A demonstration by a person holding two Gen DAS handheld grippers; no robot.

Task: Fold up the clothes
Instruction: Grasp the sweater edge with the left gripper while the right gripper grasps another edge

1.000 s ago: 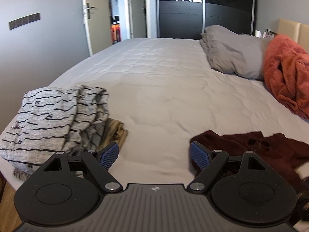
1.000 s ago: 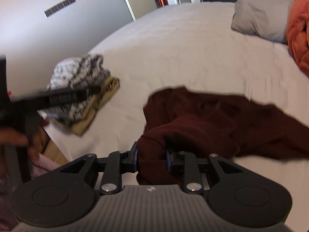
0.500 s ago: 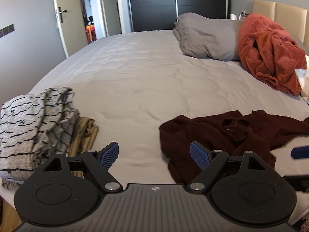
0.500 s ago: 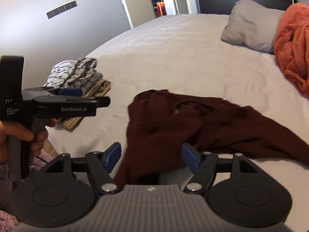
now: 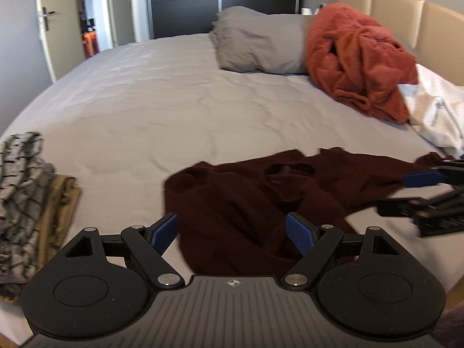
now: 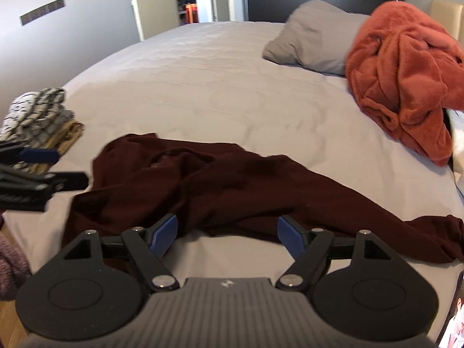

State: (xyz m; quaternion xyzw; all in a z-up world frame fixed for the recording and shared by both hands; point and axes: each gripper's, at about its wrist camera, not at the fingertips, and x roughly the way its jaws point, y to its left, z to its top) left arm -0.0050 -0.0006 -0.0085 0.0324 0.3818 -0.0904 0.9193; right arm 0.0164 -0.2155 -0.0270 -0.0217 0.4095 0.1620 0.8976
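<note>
A dark maroon garment (image 5: 261, 191) lies crumpled and loosely spread on the grey bed near its front edge; it also shows in the right wrist view (image 6: 220, 185). My left gripper (image 5: 232, 233) is open and empty, just above the garment's near left part. My right gripper (image 6: 227, 233) is open and empty, over the garment's near edge toward its right side. Each gripper shows at the edge of the other's view: the right one (image 5: 429, 182), the left one (image 6: 43, 168).
A stack of folded clothes, striped grey on tan (image 5: 32, 203), sits at the bed's left edge. A grey pillow (image 5: 255, 43), an orange fleece heap (image 5: 362, 58) and a white garment (image 5: 435, 113) lie toward the headboard. Bare bedsheet (image 5: 159, 101) lies beyond the maroon garment.
My right gripper has let go of the maroon garment and opened. The garment now lies spread on the bed. My left gripper has swung right, over the garment.
</note>
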